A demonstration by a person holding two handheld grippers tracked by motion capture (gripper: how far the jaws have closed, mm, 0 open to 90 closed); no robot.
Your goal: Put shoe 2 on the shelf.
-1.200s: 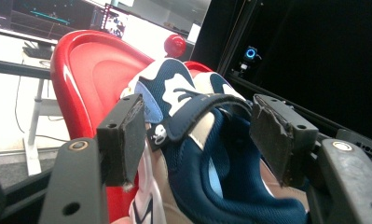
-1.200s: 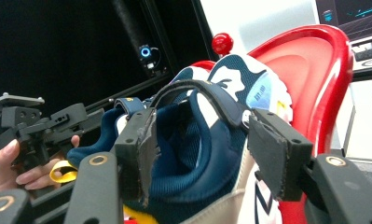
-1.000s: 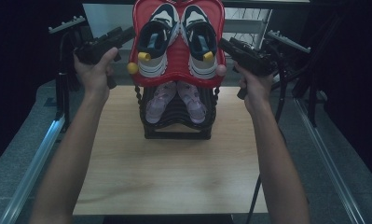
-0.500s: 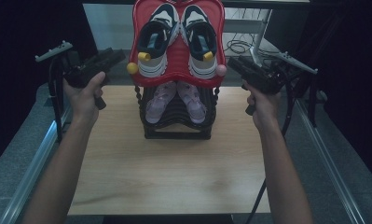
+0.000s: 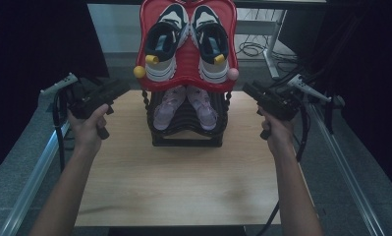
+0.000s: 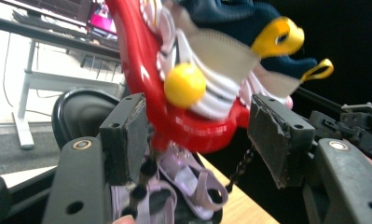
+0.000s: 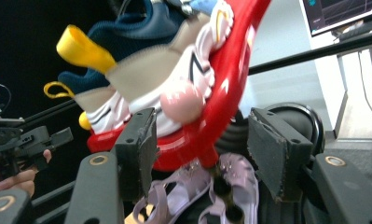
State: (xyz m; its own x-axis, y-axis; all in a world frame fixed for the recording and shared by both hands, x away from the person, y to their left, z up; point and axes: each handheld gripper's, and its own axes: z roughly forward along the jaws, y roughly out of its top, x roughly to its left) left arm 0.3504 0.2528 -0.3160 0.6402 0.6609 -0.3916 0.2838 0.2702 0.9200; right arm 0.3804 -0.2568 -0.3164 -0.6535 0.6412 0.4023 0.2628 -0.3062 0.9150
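A two-tier shoe rack stands at the back middle of the wooden table. Its red top shelf carries a pair of navy, white and beige sneakers with yellow heel loops. A yellow knob and a pink knob stick out of the shelf's lower corners. Lilac sandals lie on the black lower tier. My left gripper hovers left of the rack, open, with nothing between its jaws. To the rack's right hangs my right gripper, likewise open.
Metal rails run along both sides of the table. Behind it stand a white desk frame and floor cables. The table's front half lies bare before the rack.
Both grippers have drawn back from the red shelf's corners, moving outward and toward me. The rack and shoes have stayed put.
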